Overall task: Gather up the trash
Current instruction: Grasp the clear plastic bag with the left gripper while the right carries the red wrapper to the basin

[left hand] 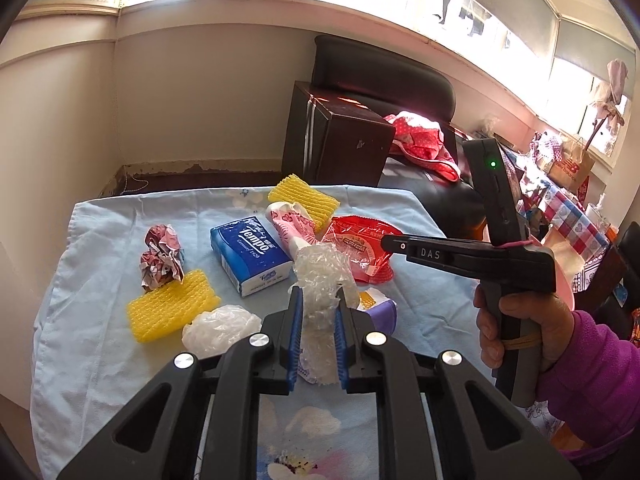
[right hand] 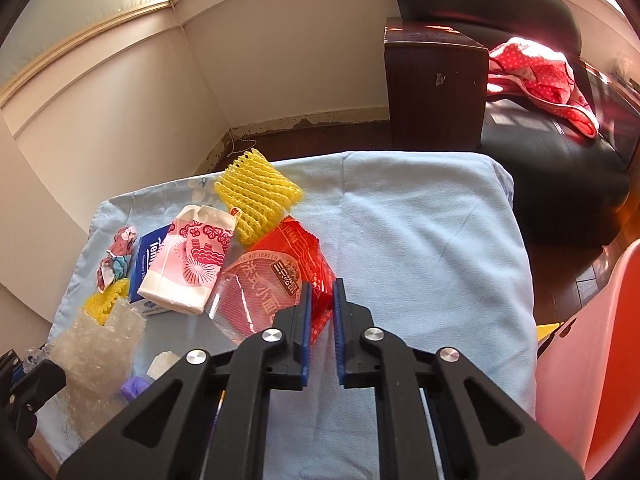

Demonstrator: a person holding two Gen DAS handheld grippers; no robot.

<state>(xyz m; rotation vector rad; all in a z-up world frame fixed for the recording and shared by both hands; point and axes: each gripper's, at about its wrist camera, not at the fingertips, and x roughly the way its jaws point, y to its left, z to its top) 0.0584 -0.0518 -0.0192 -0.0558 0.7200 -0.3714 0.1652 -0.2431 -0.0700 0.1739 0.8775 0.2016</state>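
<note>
A crumpled strip of clear bubble wrap [left hand: 320, 272] stands up between the blue pads of my left gripper [left hand: 318, 296], which is shut on it just above the light blue tablecloth [left hand: 100, 320]. In the right wrist view the same bubble wrap [right hand: 96, 344] shows at lower left. The red snack wrapper [right hand: 272, 272] lies mid-table, and its right edge sits pinched between the pads of my right gripper [right hand: 322, 286], shut on it. From the left wrist view, the right gripper [left hand: 385, 241] reaches in from the right onto the red wrapper [left hand: 356, 248], held by a hand in a purple sleeve.
On the cloth lie two yellow foam nets [left hand: 172, 310] [left hand: 304, 200], a blue Tempo tissue pack [left hand: 250, 254], a pink patterned paper bag [left hand: 290, 226], crumpled paper [left hand: 162, 258] and a white plastic bag [left hand: 220, 326]. A dark armchair [left hand: 360, 92] stands behind; a pink plastic container [right hand: 592, 340] is at right.
</note>
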